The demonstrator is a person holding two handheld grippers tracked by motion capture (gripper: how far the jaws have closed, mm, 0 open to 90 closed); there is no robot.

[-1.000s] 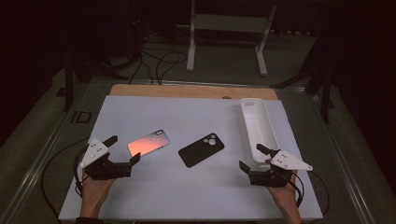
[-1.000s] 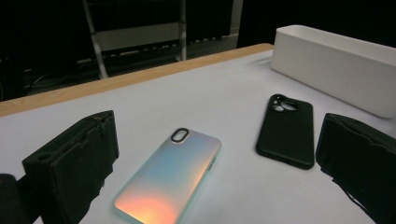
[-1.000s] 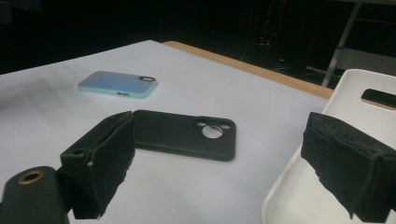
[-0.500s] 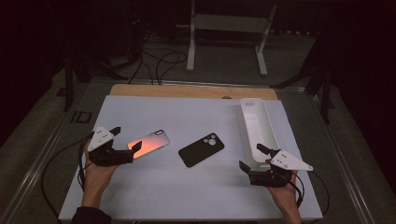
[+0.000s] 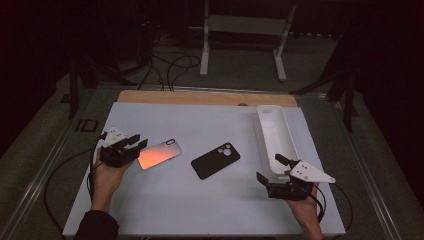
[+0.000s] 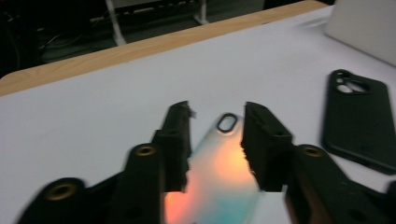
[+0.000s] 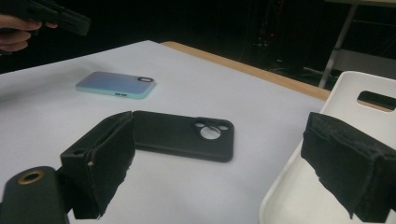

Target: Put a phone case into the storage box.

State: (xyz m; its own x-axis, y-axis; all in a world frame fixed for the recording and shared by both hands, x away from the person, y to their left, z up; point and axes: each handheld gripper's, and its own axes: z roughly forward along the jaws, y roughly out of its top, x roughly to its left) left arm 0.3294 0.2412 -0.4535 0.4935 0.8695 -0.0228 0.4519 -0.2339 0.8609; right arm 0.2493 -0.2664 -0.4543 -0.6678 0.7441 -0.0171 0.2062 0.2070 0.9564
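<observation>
In the high view, the left gripper (image 5: 136, 145) sits at the near end of a shiny phone case (image 5: 159, 154) that glows orange on the white table top (image 5: 165, 210). Its jaws are spread and point at the case. A black phone case (image 5: 215, 160) lies flat just to the right of the shiny one, apart from it. Further right, a long white tray (image 5: 276, 135) runs away from the person. The right gripper (image 5: 267, 169) rests at the tray's near end, jaws apart, holding nothing.

In the left gripper view, the two black jaws stand open with the shiny case (image 6: 219, 170) between them, its camera hole at the far end. Whether the pads touch its edges cannot be told. The black case (image 6: 359, 121) lies off to the right.

In the right gripper view, the jaws are wide open and empty. The black case (image 7: 182, 135) lies beyond the left jaw, the shiny case (image 7: 114, 85) farther back, and the tray (image 7: 369, 100) at the right.
</observation>
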